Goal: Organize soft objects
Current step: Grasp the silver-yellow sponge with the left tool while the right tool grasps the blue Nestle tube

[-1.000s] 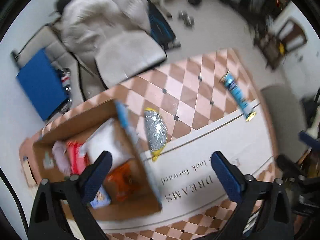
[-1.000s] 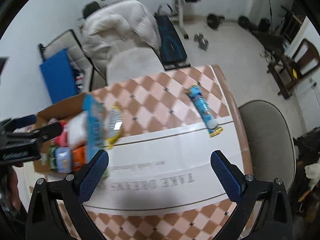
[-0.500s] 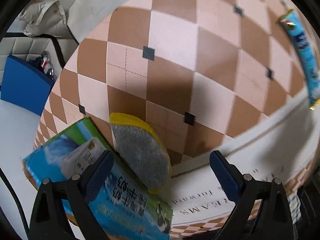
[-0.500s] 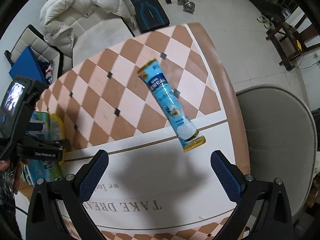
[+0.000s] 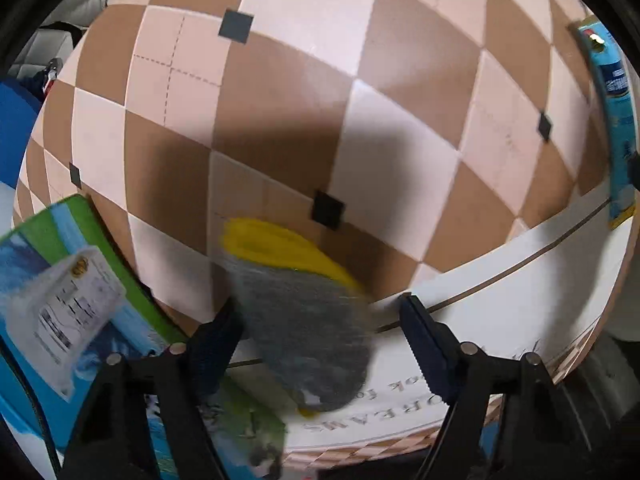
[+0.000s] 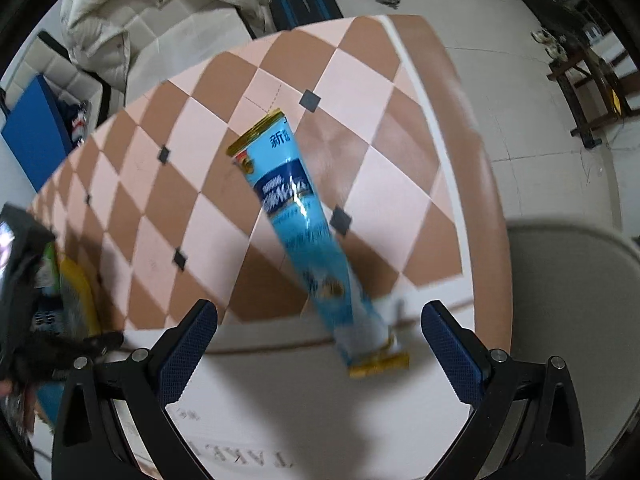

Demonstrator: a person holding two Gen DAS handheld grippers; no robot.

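Observation:
A grey and yellow scouring sponge (image 5: 296,304) lies on the checkered table, next to a green-and-blue printed box flap (image 5: 80,320). My left gripper (image 5: 320,344) is low over the sponge, jaws open on either side of it. A long light-blue snack packet (image 6: 308,236) lies on the table in the right wrist view; it also shows at the right edge of the left wrist view (image 5: 616,120). My right gripper (image 6: 316,352) is open, its fingers either side of the packet's near end. The sponge shows at the left in the right wrist view (image 6: 78,296).
A white band with printed words (image 5: 500,312) crosses the pink and brown table (image 6: 360,92). A grey chair seat (image 6: 572,300) stands off the table's right edge. A white jacket on a chair (image 6: 152,4) and a blue board (image 6: 36,136) are beyond the far side.
Both grippers have dropped closer to the table. The left one now has the sponge between its fingers and has narrowed. The right one has the packet's near end between its fingers.

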